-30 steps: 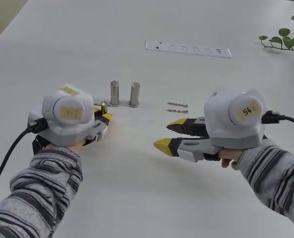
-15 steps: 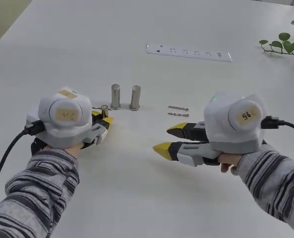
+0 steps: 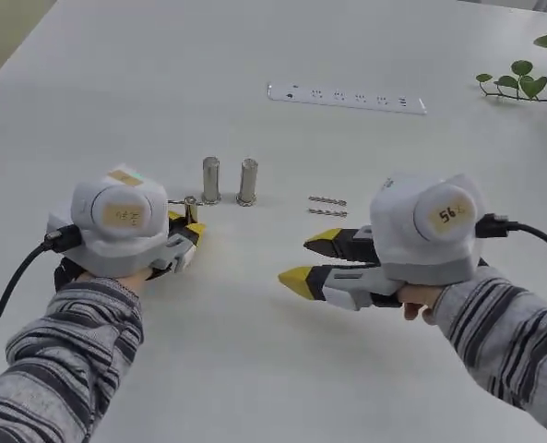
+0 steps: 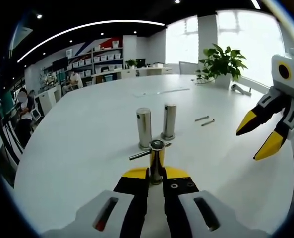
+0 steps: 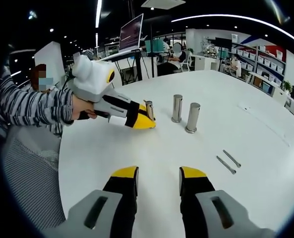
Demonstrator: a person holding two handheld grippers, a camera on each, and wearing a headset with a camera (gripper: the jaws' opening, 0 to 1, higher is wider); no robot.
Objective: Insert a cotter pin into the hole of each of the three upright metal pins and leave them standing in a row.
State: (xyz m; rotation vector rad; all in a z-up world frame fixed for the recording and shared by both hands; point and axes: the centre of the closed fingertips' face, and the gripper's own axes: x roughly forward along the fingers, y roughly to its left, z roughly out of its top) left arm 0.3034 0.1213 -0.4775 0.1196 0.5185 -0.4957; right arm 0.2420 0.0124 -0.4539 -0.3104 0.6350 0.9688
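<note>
Holds one metal pin (image 4: 156, 157) upright on the white table (image 3: 255, 351) with the left gripper (image 4: 156, 174), yellow-tipped jaws pressed tight against its lower shaft from both sides. Shows a cotter pin (image 4: 141, 154) already through the hole near that pin's top, lying crosswise and sticking out to the left in the left gripper view. Finds a second metal pin (image 4: 144, 128) standing just beyond the held one, and a third metal pin (image 4: 169, 121) just beside the second on its right, the two close together but apart. Carries the right gripper (image 3: 303, 260) low over the table, well to the right of the three pins, jaws spread wide apart, tips pointing left toward the other gripper. Has two loose cotter pins (image 3: 327, 200) (image 3: 327, 212) lying flat and parallel, just beside each other, between the standing pins and the right gripper, near its farther jaw tip in the head view. Farther back, a white power strip (image 3: 347, 97) flat on the table, and a leafy plant (image 3: 522, 78) at the far right edge
</note>
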